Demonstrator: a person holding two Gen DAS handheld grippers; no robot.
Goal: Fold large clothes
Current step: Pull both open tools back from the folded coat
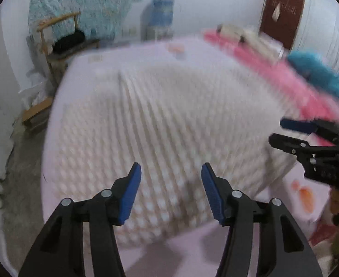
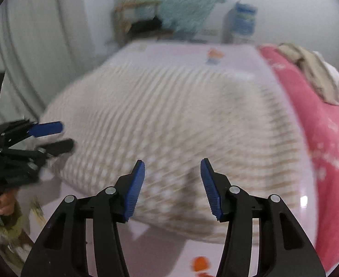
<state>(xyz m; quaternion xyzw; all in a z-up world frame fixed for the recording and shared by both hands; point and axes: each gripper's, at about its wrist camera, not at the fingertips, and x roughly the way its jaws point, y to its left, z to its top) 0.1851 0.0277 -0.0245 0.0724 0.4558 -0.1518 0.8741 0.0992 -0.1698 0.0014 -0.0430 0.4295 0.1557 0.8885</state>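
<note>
Both tools empty, jaws apart: left tool (image 1: 171,191), right tool (image 2: 172,188). Cream dotted garment (image 1: 164,124) spread flat on the bed (image 1: 187,249). Best to pinch the near corners together, lift evenly, fold away smoothly

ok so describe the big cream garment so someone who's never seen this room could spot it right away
Start at the bed with its pale lilac sheet, which fills the middle of the room. Spread flat across its near half lies the cream garment, broad and roughly rectangular. Its woven pattern of small pale dots sets it apart from the plain pink blanket along the bed's right side.
</note>
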